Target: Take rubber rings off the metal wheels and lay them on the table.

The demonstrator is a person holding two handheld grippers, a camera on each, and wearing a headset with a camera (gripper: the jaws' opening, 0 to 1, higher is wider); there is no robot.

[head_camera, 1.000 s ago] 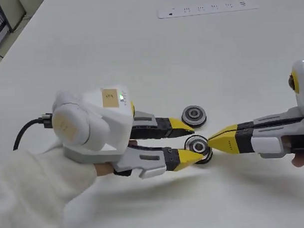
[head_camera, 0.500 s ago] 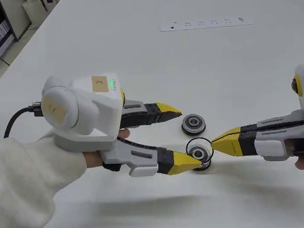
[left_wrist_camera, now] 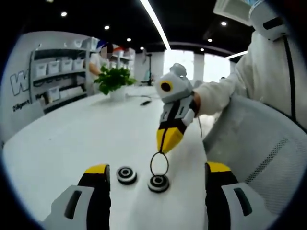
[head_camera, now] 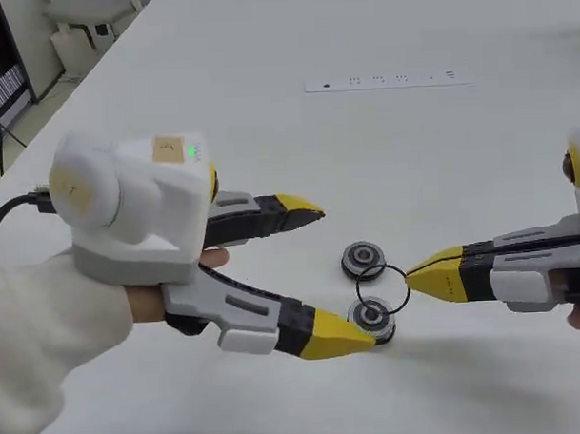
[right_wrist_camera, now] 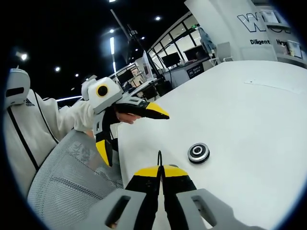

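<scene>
A thin black rubber ring (left_wrist_camera: pixel 168 165) is pinched at its upper edge by the clenched, yellow-tipped jaws of the right gripper (head_camera: pixel 411 277). It hangs as an upright oval loop. Its lower edge is seen right at the top of the nearer metal wheel (head_camera: pixel 372 317); whether the two touch cannot be told. That wheel is a small, flat, round disc with a dark rim and a bright hub, laid on the smooth white worktop (head_camera: pixel 267 113). A second metal wheel (head_camera: pixel 363 259) of the same shape is laid just beside it. The left gripper (head_camera: pixel 330 273) is held with its tapered jaws spread wide and nothing between them, its lower tip close by the nearer wheel. A fleecy white sleeve (head_camera: pixel 37 350) is seen behind it.
</scene>
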